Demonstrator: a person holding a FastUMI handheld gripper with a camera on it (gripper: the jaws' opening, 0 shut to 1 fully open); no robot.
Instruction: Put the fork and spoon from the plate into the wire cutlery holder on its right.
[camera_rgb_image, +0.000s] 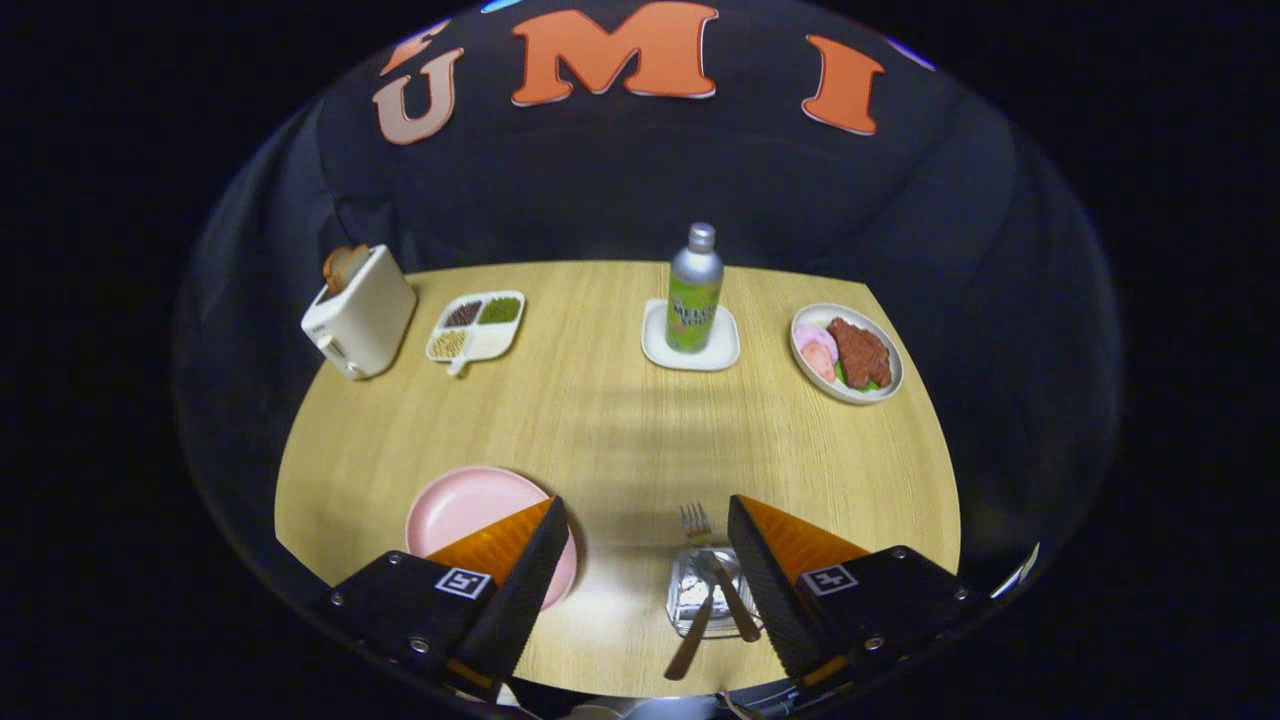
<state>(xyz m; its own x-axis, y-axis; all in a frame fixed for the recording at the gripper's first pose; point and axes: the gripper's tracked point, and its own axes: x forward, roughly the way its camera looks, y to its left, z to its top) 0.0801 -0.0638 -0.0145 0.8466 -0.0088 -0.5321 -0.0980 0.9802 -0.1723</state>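
Note:
My gripper (648, 520) is open above the near part of the wooden table, with nothing between its fingers. A pink plate (468, 508) lies partly under the left finger, and its visible surface is bare. Just inside the right finger stands the wire cutlery holder (698, 592). A fork (697, 525) leans in it with its tines pointing away from me, and a spoon (728, 590) lies crossed over it in the holder. Their brown handles stick out toward me.
At the back left stands a white toaster (360, 312) with bread in it, beside a divided snack tray (477, 327). A bottle (694, 290) stands on a white coaster (690, 345) at the back middle. A plate of food (846, 352) sits back right.

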